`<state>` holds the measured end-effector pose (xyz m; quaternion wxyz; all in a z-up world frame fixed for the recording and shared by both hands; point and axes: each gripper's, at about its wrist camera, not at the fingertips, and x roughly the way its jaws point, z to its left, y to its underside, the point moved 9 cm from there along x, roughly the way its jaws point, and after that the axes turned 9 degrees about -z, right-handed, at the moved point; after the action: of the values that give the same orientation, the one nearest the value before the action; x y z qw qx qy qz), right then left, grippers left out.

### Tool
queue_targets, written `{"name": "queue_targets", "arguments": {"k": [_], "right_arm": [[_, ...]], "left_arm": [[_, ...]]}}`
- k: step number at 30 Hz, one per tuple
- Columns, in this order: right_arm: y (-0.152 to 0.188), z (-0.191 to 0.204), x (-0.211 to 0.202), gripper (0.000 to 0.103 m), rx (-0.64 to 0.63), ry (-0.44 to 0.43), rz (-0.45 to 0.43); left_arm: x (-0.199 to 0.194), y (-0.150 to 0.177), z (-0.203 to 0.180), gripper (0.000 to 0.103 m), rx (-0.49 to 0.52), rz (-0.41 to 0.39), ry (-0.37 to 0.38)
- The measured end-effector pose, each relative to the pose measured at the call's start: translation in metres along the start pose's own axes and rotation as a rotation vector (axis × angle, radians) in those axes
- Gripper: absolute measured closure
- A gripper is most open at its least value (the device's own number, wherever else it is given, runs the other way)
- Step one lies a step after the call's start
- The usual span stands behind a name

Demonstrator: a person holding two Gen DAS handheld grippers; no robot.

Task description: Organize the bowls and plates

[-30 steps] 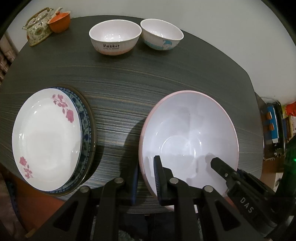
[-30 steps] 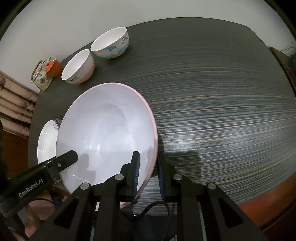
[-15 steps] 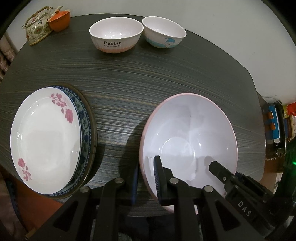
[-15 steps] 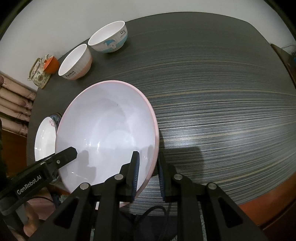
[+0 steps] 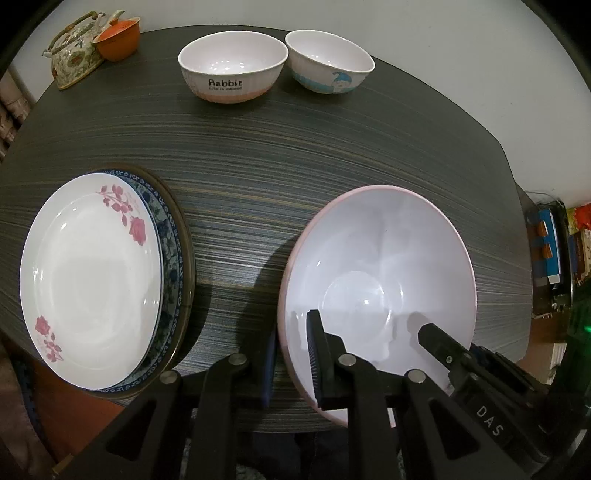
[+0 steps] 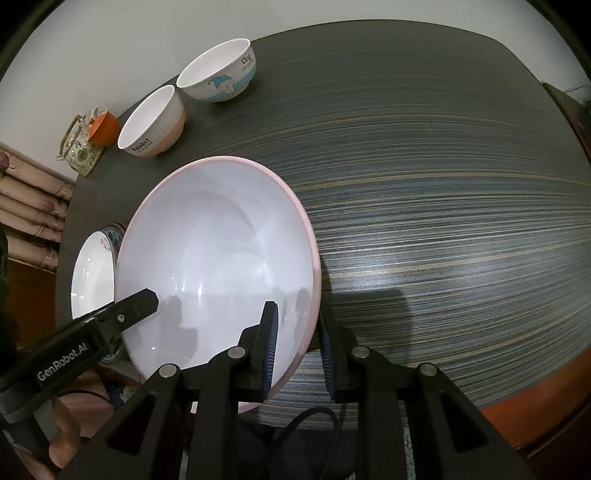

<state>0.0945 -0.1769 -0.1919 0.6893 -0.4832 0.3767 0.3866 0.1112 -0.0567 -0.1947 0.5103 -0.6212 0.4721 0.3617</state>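
The left claw (image 5: 291, 354) pinches the near left rim of the big pink bowl (image 5: 380, 266), one finger inside and one outside the wall. The right claw (image 6: 295, 347) straddles the bowl's near right rim the same way, but a slight gap shows on the outer side, so I cannot tell whether it grips firmly. The bowl sits at the near edge of the dark striped tabletop (image 5: 258, 147), tipped a little, and overhangs that edge. Just left of it, apart from it, a white plate with pink flowers (image 5: 88, 280) lies on a blue patterned plate (image 5: 171, 243). At the far edge stand a bowl marked Rabbit (image 5: 232, 66) and, just beside it, a bowl with a blue band (image 5: 328, 62). Further left are a teapot (image 5: 74, 55) and an orange cup (image 5: 120, 33).
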Motion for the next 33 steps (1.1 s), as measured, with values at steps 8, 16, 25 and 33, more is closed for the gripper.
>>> {"name": "queue_targets", "arguments": {"k": [8, 16, 25, 33], "right_arm": [[-0.001, 0.002, 0.0, 0.074, -0.008, -0.005, -0.004], [-0.005, 0.001, -0.002, 0.065, -0.004, 0.001, -0.016], [-0.023, -0.004, -0.016, 0.061, 0.013, 0.009, -0.072], [-0.037, -0.002, -0.023, 0.061, 0.009, 0.021, -0.107]], "left_arm": [[-0.004, 0.001, 0.001, 0.087, -0.017, -0.007, -0.013], [-0.009, -0.002, 0.013, 0.081, -0.049, -0.01, -0.017], [-0.013, -0.004, 0.017, 0.075, -0.051, -0.012, -0.026], [-0.012, -0.007, 0.018, 0.07, -0.061, -0.008, -0.027]]}}
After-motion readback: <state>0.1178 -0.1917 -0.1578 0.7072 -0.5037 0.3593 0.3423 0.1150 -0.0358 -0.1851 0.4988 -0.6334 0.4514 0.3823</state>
